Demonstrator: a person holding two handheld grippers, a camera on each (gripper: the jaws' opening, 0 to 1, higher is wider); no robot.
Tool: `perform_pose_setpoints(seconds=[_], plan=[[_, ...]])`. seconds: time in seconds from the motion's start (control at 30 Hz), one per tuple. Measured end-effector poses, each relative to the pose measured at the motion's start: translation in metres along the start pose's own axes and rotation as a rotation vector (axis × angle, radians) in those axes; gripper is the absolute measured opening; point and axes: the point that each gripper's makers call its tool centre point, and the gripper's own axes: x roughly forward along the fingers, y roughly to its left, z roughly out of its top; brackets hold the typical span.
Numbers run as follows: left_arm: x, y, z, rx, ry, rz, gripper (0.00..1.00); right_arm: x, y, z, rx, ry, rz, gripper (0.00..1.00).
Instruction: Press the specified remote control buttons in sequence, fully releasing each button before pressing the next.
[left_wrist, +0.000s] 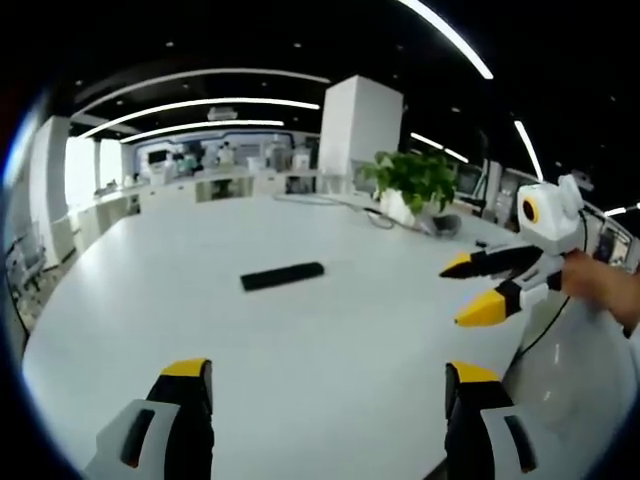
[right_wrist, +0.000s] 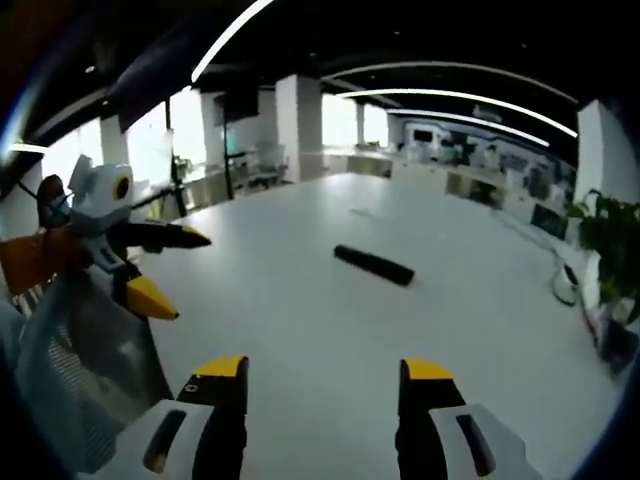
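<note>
Here my left gripper (left_wrist: 328, 385) and right gripper (right_wrist: 322, 385) gape empty above the table (left_wrist: 330, 340); the remote (left_wrist: 282, 276) lies apart, buttons unreadable.

Remote control (left_wrist: 282, 275) — plain black. Tabletop (left_wrist: 330, 350) — white, glossy. Left gripper (left_wrist: 328, 385) fingers (left_wrist: 187, 400): black, yellow tips, grey-white bodies. Right gripper (right_wrist: 325, 385): same black-yellow scheme, white housing. Plant (left_wrist: 412, 178) green, pot white. Ceiling dark, white light strips.
</note>
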Motion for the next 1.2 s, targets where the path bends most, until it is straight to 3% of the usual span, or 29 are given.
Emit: perform_pose_setpoints(seconds=[0.57,1.2], plan=[[0.002,0.003,0.002,-0.017,0.003,0.003,1.0,-0.004,-0.007,0.007,0.027,-0.009,0.001,0.56],[0.013,0.025,0.028,0.006,-0.022,0.013,0.98,0.001,-0.022,0.033,-0.016,-0.038,-0.012,0.55]])
